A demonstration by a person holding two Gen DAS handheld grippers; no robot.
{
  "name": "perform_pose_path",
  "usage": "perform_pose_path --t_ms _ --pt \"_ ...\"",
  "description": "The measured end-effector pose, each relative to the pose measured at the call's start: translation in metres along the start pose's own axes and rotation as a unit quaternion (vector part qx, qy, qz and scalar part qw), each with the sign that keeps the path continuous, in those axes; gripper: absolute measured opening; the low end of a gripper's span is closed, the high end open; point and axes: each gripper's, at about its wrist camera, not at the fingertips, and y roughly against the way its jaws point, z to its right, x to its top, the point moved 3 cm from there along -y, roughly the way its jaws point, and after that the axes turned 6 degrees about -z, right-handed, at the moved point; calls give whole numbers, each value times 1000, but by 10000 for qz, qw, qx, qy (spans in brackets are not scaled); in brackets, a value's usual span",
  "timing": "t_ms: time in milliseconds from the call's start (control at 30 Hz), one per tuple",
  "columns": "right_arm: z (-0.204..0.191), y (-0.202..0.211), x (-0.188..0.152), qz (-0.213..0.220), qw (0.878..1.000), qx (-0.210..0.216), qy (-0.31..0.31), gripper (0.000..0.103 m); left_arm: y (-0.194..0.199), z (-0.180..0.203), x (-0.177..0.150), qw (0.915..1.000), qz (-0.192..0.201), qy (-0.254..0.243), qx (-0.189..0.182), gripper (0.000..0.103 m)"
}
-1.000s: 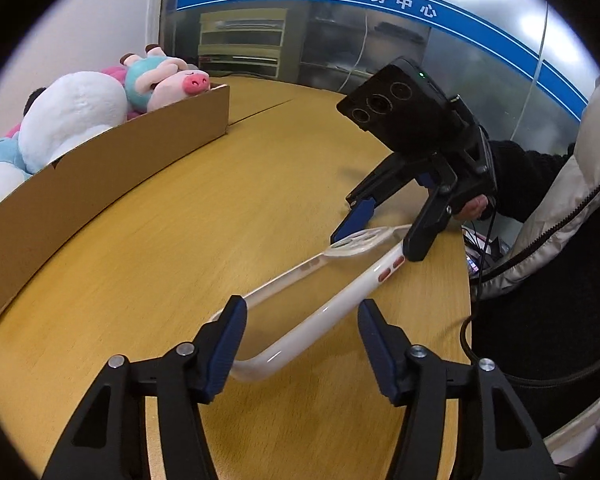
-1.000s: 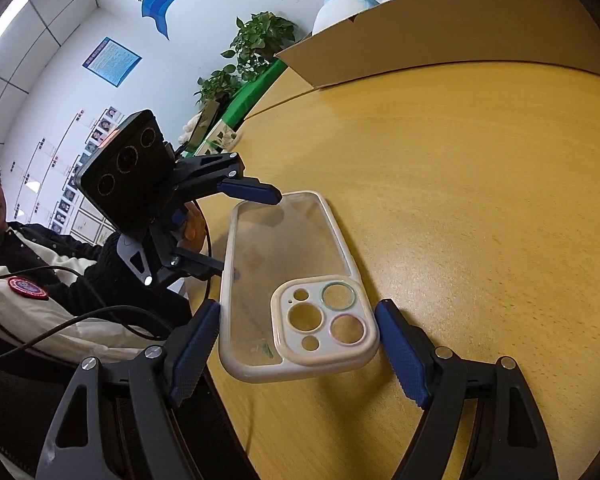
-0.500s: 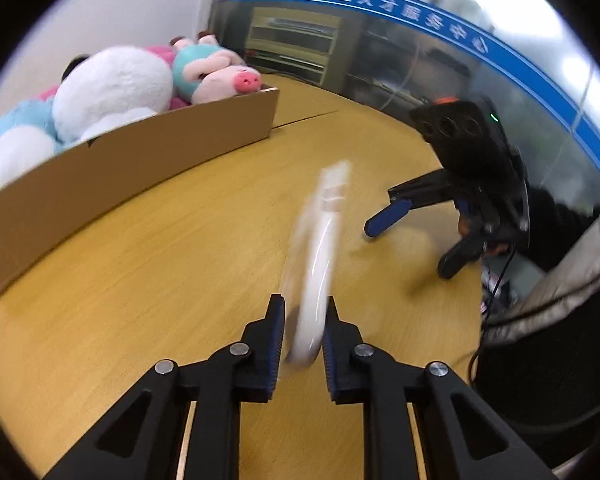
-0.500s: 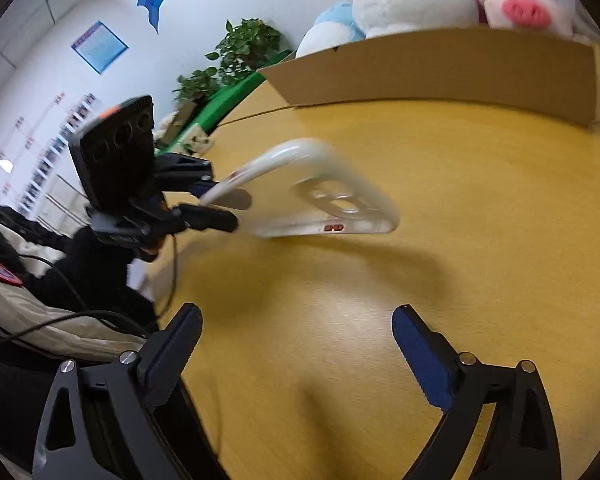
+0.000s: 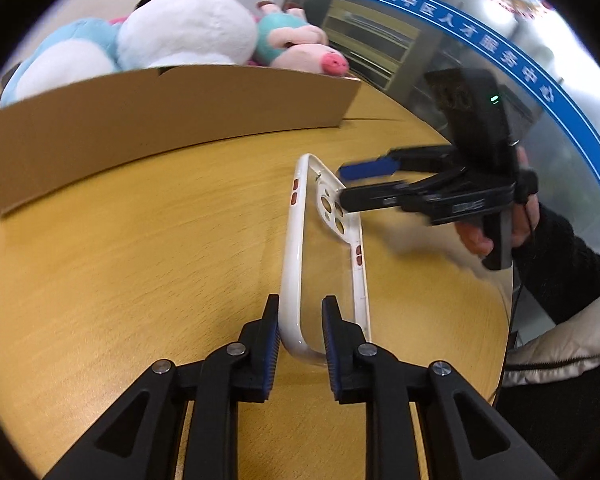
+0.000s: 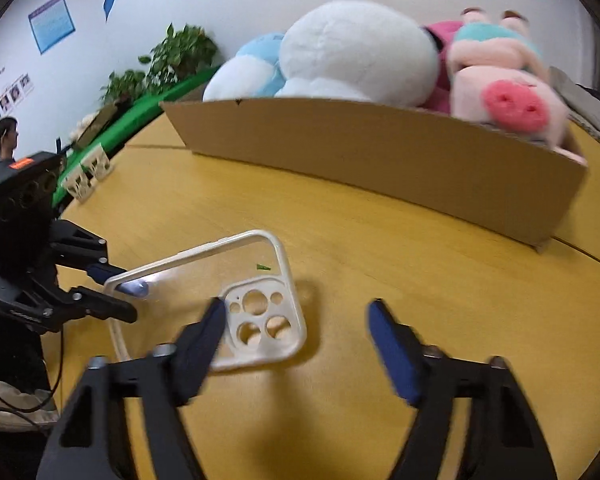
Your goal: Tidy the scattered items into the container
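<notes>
— Two grippers a second ago bracketed the clear, white-rimmed phone case (image 5: 324, 248) lying flat; what's different?
— Now the left gripper (image 5: 300, 336) pinches its bottom rim between nearly closed fingers and holds it tilted above the glossy yellow wooden table (image 5: 140, 260). The right gripper (image 6: 296, 336) has let go, jaws wide and empty.
— So the lift is done?
— I'd say so; next is the carry to the shallow brown cardboard box (image 5: 160, 120), already heaped with soft plush toys (image 5: 188, 28).
— Rigid, slick plastic, though; it could pivot.
</notes>
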Motion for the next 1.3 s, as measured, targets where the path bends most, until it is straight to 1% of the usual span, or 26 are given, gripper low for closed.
perform_pose_path --t_ms 33,100,133,167,200,267,333,467,533,700,767,900,1033,1067,1200,1233,1267,1300 --pt "0 -4 1 -27 10000 55 -18 44 0 -1 -1 10000 -9 44 82 21" --pt "-1 -12 2 -80 9998 166 -53 26 -2 -4 -2 9998 -36 150 144 22" --pt "0 -12 1 -91 9999 93 -78 24 -3 -6 -2 9995 -59 189 243 22" --pt "0 -12 -1 -98 9999 -24 -104 8 -4 -8 -2 9991 -82 228 344 22" --pt "0 -8 -5 -94 9997 -181 -146 9 -4 -12 -3 9983 -127 289 488 22" --pt "1 3 -14 -73 9984 -518 -233 9 0 -18 -5 9977 -56 490 472 22" --pt "0 10 -27 -55 9971 -693 -307 9 0 -20 -7 9972 -52 618 412 22" --pt "-11 23 -44 -9 9924 -1152 -425 9 -7 -11 -3 9972 -118 515 528 21" --pt "-14 24 -49 14 9914 -1197 -533 9 -10 -11 1 9965 -155 597 560 11" --pt "-21 31 -48 136 9884 -1343 -699 8 -12 -10 12 9956 -120 632 678 11" --pt "-20 36 -42 243 9873 -1393 -725 8 -6 -10 21 9952 23 651 725 11" --pt "-24 52 -13 685 9834 -1508 -735 8 21 -9 56 9942 371 476 892 11" --pt "-23 71 39 1194 9761 -1732 -552 8 60 -8 115 9893 817 8 1207 12" --pt "-20 75 52 1301 9742 -1766 -532 8 72 -10 135 9871 941 -131 1291 12" --pt "-15 83 99 1663 9658 -1921 -509 9 93 -19 196 9801 1219 -475 1495 13" --pt "-11 85 111 1758 9636 -1941 -534 9 94 -22 211 9787 1242 -556 1536 6" --pt "-8 88 119 1838 9631 -1894 -525 8 93 -23 225 9793 1240 -611 1479 2" --pt "-5 89 130 1892 9633 -1838 -493 7 91 -25 242 9802 1255 -650 1387 2"
